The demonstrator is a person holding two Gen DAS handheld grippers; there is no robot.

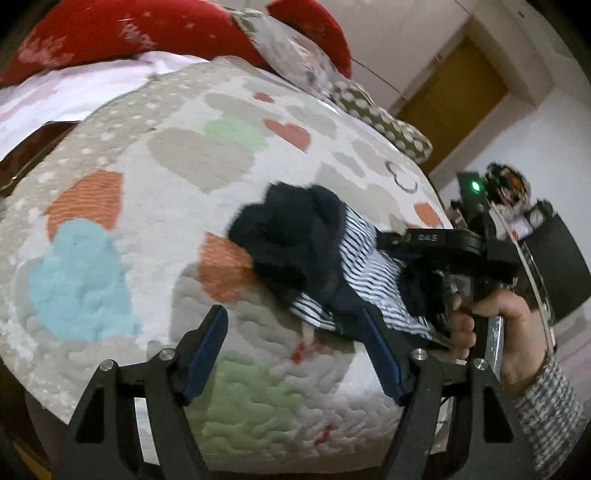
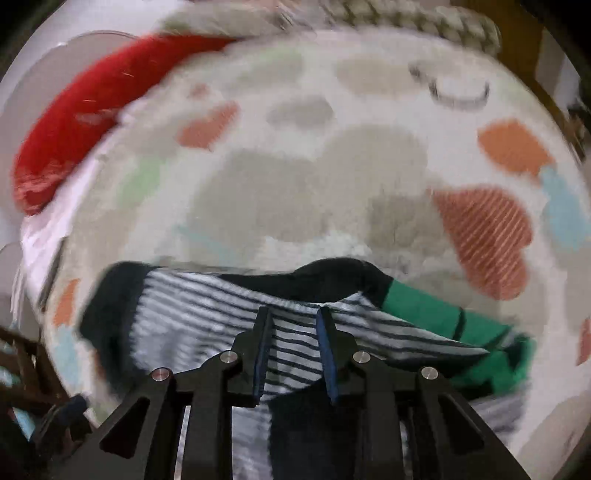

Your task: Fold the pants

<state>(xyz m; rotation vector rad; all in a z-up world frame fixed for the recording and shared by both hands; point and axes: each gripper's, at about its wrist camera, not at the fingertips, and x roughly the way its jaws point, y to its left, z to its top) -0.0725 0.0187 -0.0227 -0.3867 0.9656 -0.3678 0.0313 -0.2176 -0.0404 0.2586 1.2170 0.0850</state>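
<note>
The pants (image 1: 306, 254) lie bunched on the bed (image 1: 177, 236), a heap of dark navy cloth with navy-and-white striped fabric spilling out of it. They sit toward the bed's near right side in the left wrist view, on a quilted white bedspread printed with hearts in orange, grey, green and pale blue.

The left tool (image 1: 295, 354) hovers over the bedspread with its two blue-padded fingers (image 1: 207, 354) spread wide apart and nothing between them. Its right finger reaches up to the lower edge of the striped fabric, though whether it touches the cloth is hard to say.

The right tool (image 2: 293, 354) is at the far side of the heap, gripped by the person's right hand (image 1: 502, 332). In its own view the fingers (image 2: 327, 354) are partly closed, with a narrow gap between them, and striped cloth fills that gap; the picture is blurred, so it looks like a grip on the pants but the pinch itself is not sharp. A green band of fabric (image 2: 436, 314) shows on the pants just to the right of this tool.

At the head of the bed lie a red pillow (image 1: 110, 33) and a spotted grey cushion (image 1: 384, 122). A brown door (image 1: 454, 99) stands in the wall beyond.
</note>
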